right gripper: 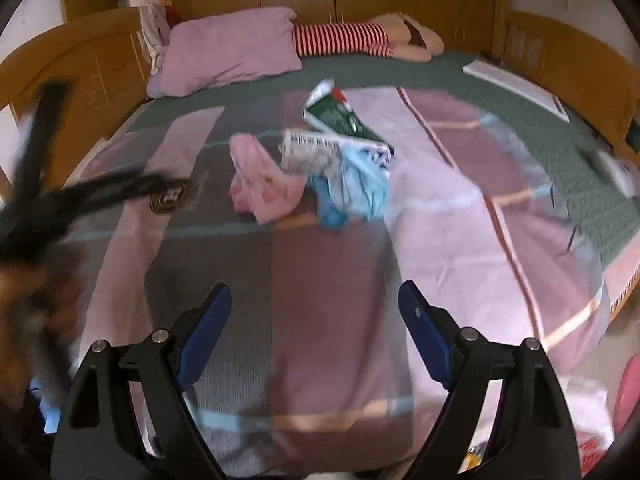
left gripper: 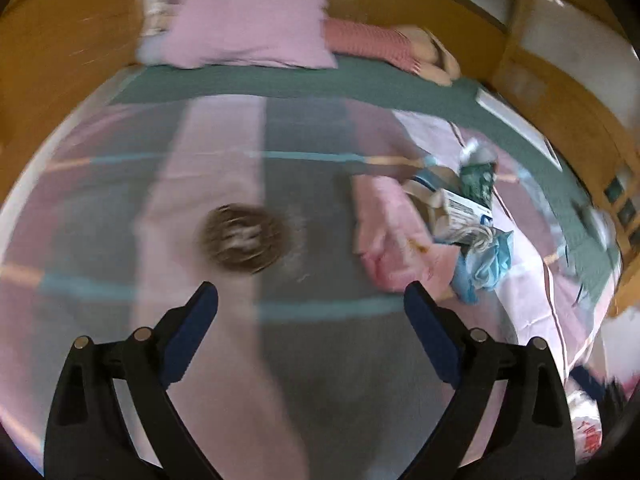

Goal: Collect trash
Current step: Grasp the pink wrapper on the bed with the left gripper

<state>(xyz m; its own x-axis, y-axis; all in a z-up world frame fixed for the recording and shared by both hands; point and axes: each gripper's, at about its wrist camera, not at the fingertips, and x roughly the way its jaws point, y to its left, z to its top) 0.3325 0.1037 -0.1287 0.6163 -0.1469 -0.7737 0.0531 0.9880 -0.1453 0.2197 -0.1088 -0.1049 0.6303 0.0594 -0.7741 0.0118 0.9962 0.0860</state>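
Note:
A heap of trash lies on the striped bedspread: a pink wrapper (right gripper: 260, 184), a white printed carton (right gripper: 320, 150), a green packet (right gripper: 340, 114) and a crumpled blue bag (right gripper: 352, 192). The heap also shows in the left wrist view (left gripper: 448, 216) at right. A round brown object (left gripper: 244, 238) lies on the bed just ahead of my left gripper (left gripper: 312, 300), which is open and empty. It also shows in the right wrist view (right gripper: 170, 197). My right gripper (right gripper: 314, 300) is open and empty, well short of the heap. The left gripper's arm (right gripper: 48, 184) is a dark blur at left.
A purple pillow (right gripper: 232, 52) and a doll in red stripes (right gripper: 360, 38) lie at the head of the bed. A white flat box (right gripper: 516, 88) lies on the green sheet at right. Wooden bed frame (right gripper: 80, 64) surrounds it. A white plastic bag (right gripper: 588, 420) sits on the floor at lower right.

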